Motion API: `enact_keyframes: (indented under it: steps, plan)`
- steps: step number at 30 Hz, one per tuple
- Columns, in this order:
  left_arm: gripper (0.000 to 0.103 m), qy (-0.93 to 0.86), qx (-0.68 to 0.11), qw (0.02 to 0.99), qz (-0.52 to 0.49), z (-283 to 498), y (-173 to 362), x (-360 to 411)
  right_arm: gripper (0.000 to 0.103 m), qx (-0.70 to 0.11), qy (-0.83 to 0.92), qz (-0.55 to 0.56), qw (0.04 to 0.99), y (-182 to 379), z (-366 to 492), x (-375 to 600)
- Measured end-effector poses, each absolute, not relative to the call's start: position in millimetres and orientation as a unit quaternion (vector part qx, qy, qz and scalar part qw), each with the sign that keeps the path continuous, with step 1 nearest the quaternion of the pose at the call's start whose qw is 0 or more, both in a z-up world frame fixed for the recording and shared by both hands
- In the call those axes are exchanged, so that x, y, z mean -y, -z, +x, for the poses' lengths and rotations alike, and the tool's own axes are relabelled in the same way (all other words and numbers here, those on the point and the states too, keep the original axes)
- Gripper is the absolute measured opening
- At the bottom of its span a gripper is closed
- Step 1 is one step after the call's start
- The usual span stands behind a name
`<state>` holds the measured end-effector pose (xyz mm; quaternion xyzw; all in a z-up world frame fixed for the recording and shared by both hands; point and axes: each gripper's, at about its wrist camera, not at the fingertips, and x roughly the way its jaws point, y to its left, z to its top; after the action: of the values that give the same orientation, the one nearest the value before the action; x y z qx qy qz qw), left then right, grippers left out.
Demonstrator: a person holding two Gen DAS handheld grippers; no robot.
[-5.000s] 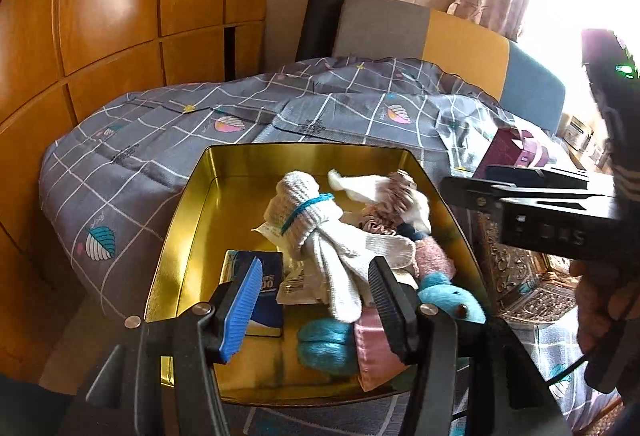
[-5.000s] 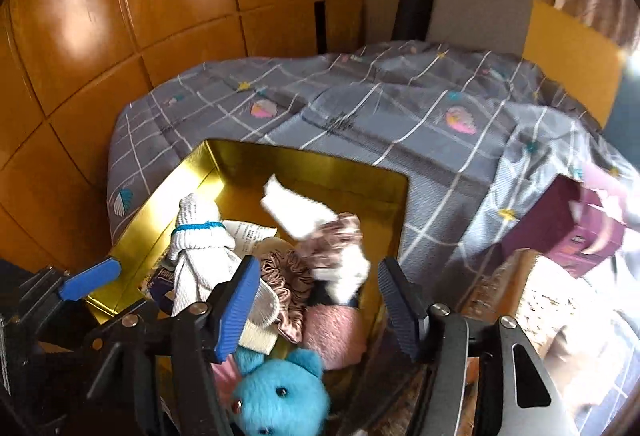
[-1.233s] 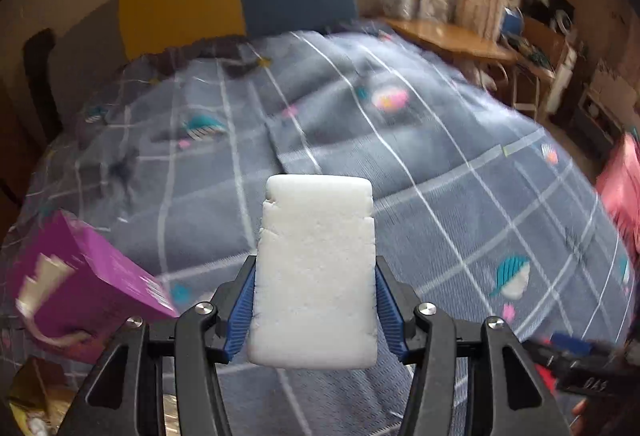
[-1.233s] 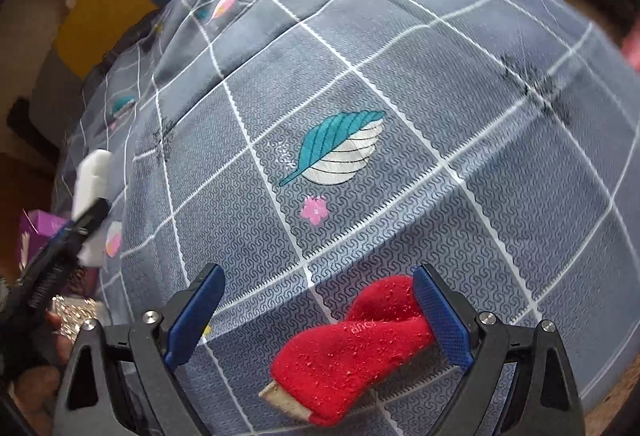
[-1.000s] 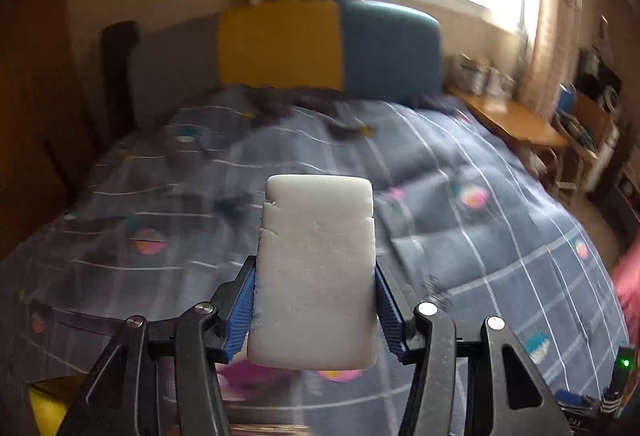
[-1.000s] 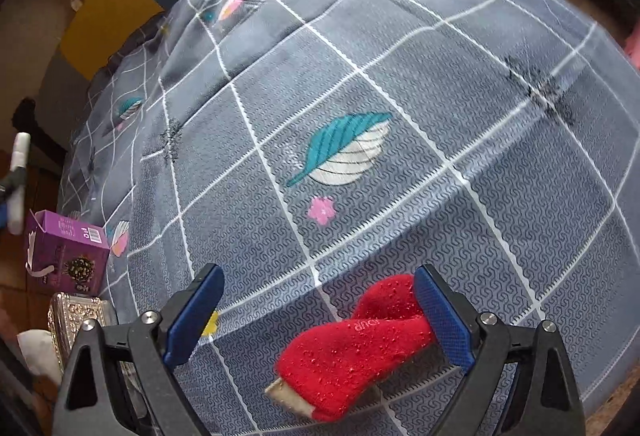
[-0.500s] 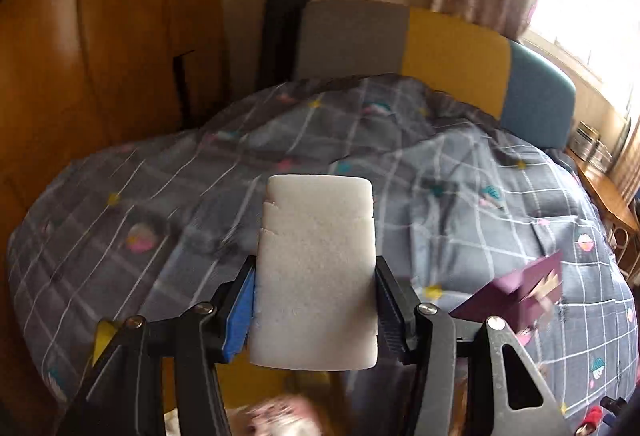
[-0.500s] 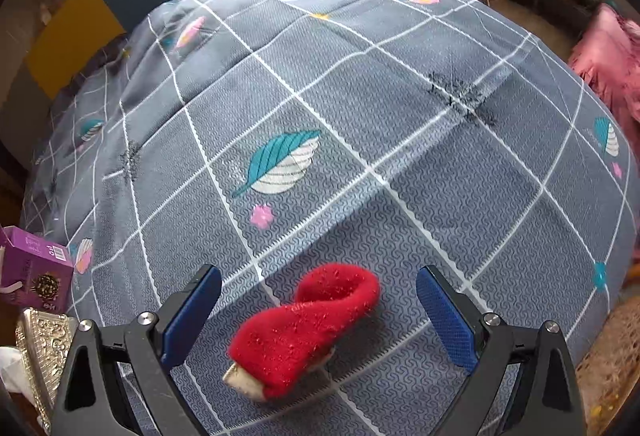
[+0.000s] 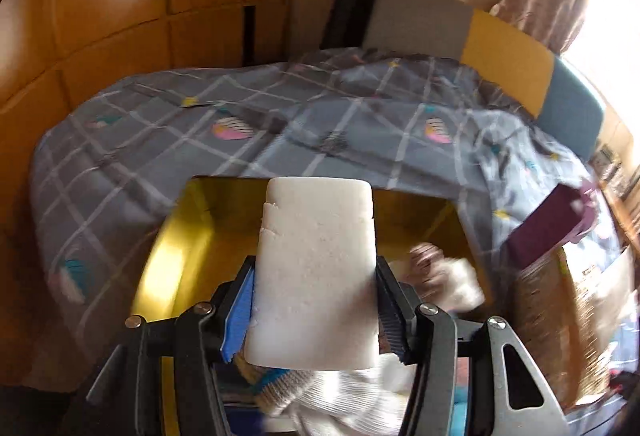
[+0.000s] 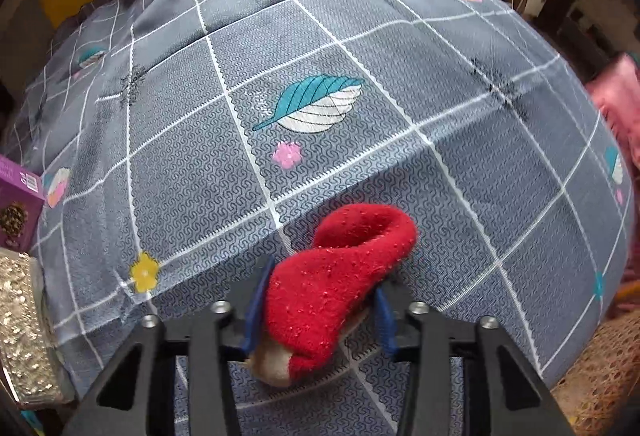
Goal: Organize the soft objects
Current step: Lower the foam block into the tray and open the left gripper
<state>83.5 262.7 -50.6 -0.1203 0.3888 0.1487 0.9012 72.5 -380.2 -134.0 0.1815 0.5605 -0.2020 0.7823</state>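
Right wrist view, right tongs [image 10: 316, 306] just closed on red sock [image 10: 340, 276], open quilt [image 10: 360, 95] beyond.

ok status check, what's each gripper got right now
Left gripper shut on white sponge, over gold tin. Right gripper just closed on red sock on bedspread. Nothing blocking.

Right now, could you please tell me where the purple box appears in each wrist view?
Left wrist view: the purple box sits at the right, on the grey checked bedspread beside the gold tin.
Right wrist view: it is cut off at the left edge.
Shared landmark: the bedspread, plus the yellow headboard panel.
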Motion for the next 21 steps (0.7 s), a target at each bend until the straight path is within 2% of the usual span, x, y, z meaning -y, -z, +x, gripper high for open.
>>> enact_keyframes:
  steps: [9, 12, 21]
  plan:
    - [0.058, -0.177, -0.399, 0.898, -0.05, 70.3, 66.5, -263.7, 0.038, -0.568, 0.199, 0.142, 0.786, 137.3, 79.6, 368.9]
    - [0.066, -0.156, -0.389, 0.906, -0.054, 62.8, 60.8, -254.3, 0.038, -0.566, 0.198, 0.139, 0.788, 138.6, 77.2, 371.0]
    - [0.067, -0.119, -0.38, 0.916, -0.046, 52.1, 50.4, -222.7, 0.036, -0.561, 0.199, 0.112, 0.795, 136.0, 80.4, 357.3]
